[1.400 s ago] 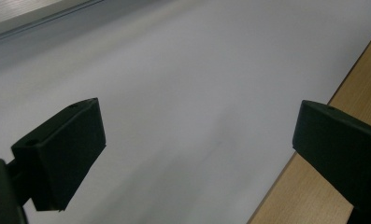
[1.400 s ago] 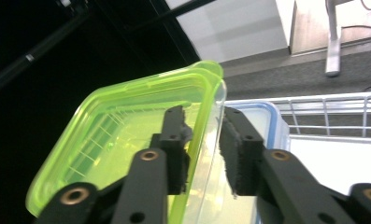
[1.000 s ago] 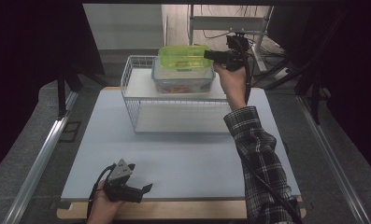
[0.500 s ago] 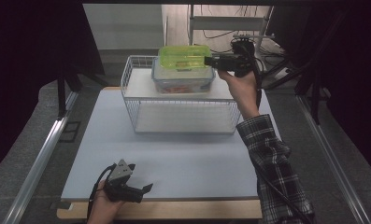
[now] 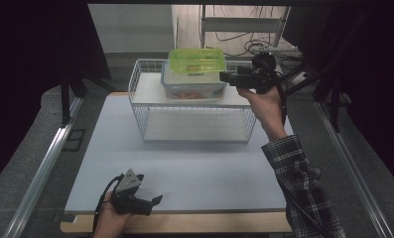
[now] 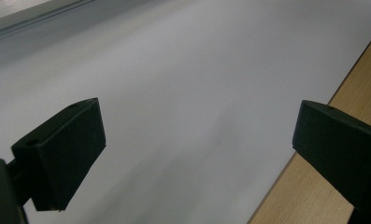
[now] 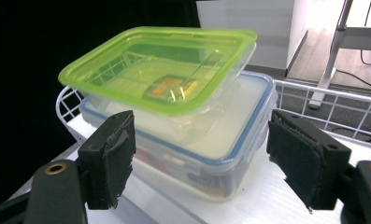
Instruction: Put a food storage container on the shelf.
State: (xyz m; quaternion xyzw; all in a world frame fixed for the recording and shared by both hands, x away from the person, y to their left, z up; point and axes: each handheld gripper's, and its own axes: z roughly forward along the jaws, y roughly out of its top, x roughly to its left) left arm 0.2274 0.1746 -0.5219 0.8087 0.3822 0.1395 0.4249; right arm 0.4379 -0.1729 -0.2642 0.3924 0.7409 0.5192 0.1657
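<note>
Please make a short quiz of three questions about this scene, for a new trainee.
1. True or false: the green-lidded container rests on top of the blue-rimmed container.
2. Where do both containers stand? A) on the white mat B) on the top shelf of the wire rack C) on the floor
3. In a few words: how do the jaws of the right gripper stand, and is anything pressed between them?

Key
1. True.
2. B.
3. Open; they have just been opening. The pads stand apart at either side of the stacked containers and press on nothing. The left gripper rests low on the mat, also open.
</note>
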